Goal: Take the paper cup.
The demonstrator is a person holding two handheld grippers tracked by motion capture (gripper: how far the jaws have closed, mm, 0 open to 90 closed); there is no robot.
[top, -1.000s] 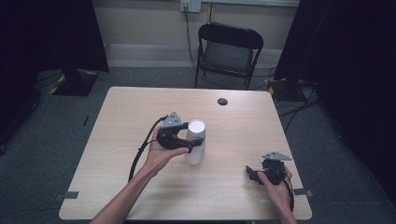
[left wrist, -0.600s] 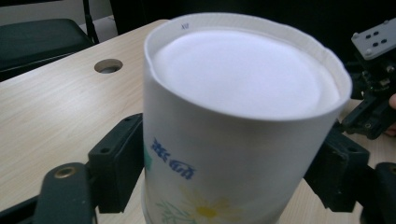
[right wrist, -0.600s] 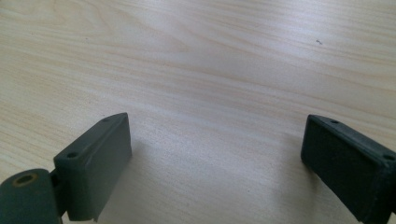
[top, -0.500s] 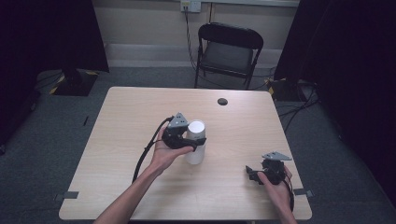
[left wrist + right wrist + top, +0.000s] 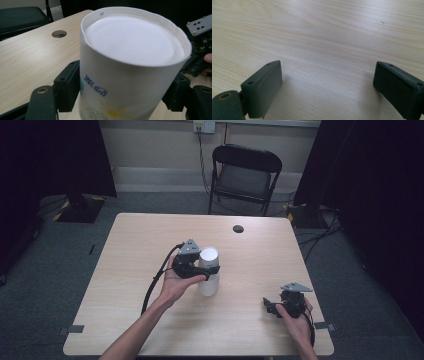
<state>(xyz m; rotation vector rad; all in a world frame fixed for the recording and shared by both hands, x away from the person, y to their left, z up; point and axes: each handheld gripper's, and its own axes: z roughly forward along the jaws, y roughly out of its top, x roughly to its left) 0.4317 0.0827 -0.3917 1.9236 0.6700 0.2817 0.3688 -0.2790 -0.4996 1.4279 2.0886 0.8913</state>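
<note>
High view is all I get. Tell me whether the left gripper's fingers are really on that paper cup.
Observer: Yes. The left gripper has just been closing, and its fingers press on both sides of the paper cup.
Operator: Give me the cup's orientation.
Observer: Upside down, it seems: a recessed white base faces up, and the blue lettering reads inverted.
Operator: Report the right gripper.
Observer: The right gripper has its fingers wide apart over the bare table, with nothing between them.
</note>
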